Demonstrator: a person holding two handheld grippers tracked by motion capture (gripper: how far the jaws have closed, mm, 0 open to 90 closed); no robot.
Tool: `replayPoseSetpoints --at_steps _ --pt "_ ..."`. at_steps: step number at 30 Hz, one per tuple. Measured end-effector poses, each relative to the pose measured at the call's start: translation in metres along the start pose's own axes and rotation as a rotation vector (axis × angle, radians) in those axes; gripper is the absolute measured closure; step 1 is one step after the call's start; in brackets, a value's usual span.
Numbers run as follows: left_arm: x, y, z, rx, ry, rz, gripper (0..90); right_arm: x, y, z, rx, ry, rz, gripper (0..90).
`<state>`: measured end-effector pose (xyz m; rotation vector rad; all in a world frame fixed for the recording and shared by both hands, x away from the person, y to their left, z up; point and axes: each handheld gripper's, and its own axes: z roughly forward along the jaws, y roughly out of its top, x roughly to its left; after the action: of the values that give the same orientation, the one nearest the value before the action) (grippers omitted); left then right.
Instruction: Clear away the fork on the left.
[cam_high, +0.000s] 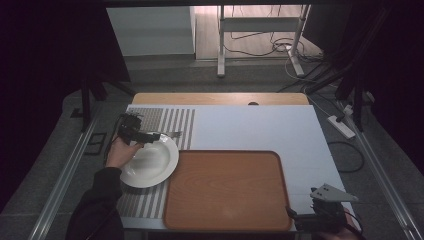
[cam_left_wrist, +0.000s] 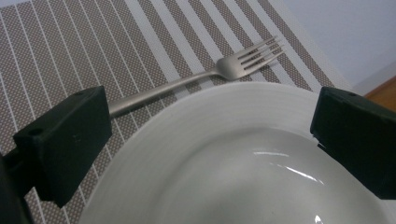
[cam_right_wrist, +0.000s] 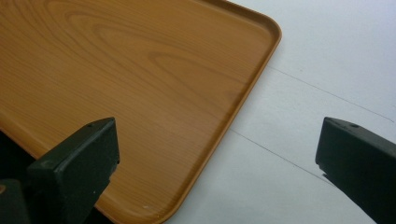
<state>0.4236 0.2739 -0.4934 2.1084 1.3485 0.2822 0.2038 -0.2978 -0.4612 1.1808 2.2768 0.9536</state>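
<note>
A white plate (cam_high: 150, 162) lies on the striped placemat (cam_high: 172, 120) at the left of the table. Just beyond its far rim rests a metal fork (cam_high: 171, 134), tines to the right. My left gripper (cam_high: 150, 136) hovers over the plate's far edge, held by a hand. In the left gripper view the plate (cam_left_wrist: 243, 158) spreads between wide-apart jaws, the left gripper (cam_left_wrist: 210, 140) open, and the fork (cam_left_wrist: 210, 74) lies past the rim. My right gripper (cam_high: 300, 220) sits low at the table's near right corner, open over the tray's corner (cam_right_wrist: 224, 107).
An empty wooden tray (cam_high: 225, 187) takes up the middle near side of the white table top (cam_high: 260, 125). A power strip (cam_high: 342, 125) and cables lie on the floor to the right, and a desk frame (cam_high: 260, 30) stands behind the table.
</note>
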Motion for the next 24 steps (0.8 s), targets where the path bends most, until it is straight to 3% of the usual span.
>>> replayPoseSetpoints --at_steps 10,15,19,23,24 --pt "0.015 0.014 0.012 0.01 0.008 -0.014 0.0 0.0 0.0 0.0 0.001 0.001 0.0 0.1" --pt "0.024 0.018 0.019 0.034 0.009 -0.013 4.2 0.0 0.0 0.0 0.001 0.003 -0.002 0.1" --pt "0.029 0.021 0.022 0.039 0.01 -0.012 15.1 0.0 0.0 0.0 0.0 0.004 -0.004 0.1" --pt "0.035 0.023 0.023 0.039 0.019 -0.002 36.1 0.0 0.0 0.0 0.0 0.004 -0.005 0.1" --pt "0.036 0.024 0.023 0.039 0.026 -0.009 44.8 0.0 0.0 0.0 0.0 0.005 -0.005 0.1"
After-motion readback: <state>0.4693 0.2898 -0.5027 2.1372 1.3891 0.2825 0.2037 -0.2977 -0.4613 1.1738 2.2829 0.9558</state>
